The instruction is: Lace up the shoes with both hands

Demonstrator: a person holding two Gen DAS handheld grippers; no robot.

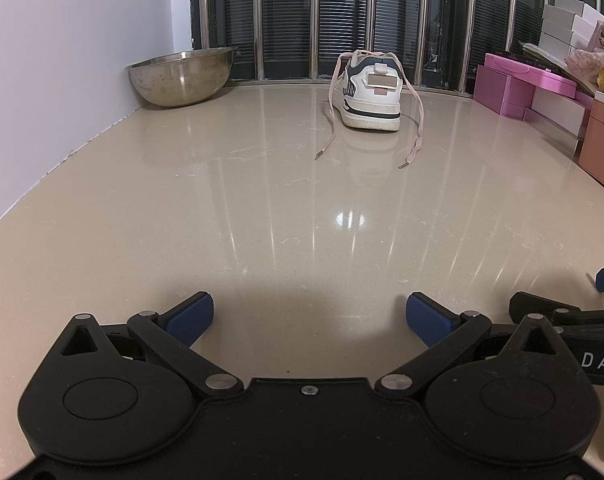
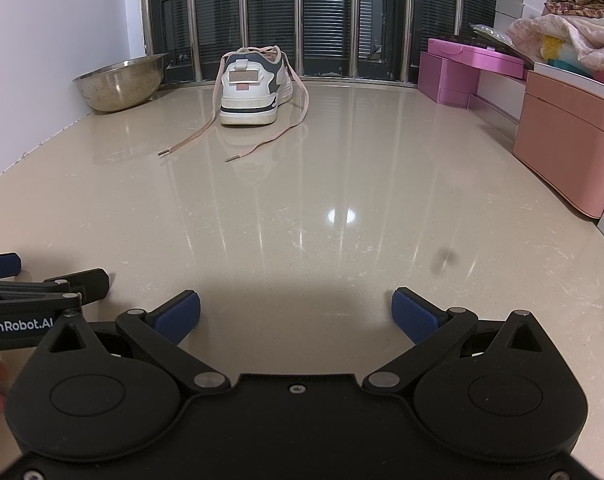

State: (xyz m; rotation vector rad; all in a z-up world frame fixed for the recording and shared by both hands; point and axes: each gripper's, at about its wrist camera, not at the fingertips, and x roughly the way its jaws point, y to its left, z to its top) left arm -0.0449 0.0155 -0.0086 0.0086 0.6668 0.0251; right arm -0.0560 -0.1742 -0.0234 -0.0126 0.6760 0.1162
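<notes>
**Sneaker viewed heel-on, both grippers held back**

A white sneaker (image 1: 372,90) with dark trim was seen standing upright on the glossy beige floor (image 1: 261,208), far from both cameras and close to the barred window (image 1: 342,12). Its heel was turned toward the grippers and its toe toward the window, so the long axis ran away from the viewer. 2 loose pink lace ends were trailed forward from the collar, 1 on the left (image 1: 329,120) and 1 on the right (image 1: 416,128), each tipped by an aglet lying on the floor. A steel bowl (image 1: 181,76) was set against the white wall at the left; pink boxes (image 2: 462,76) were stacked along the right edge. A wide stretch of bare floor was left between these. The left gripper (image 1: 310,318) and right gripper (image 2: 295,312) were held low and side by side, level, aimed at the shoe, each with its blue pads spread wide apart and nothing between them.
</notes>
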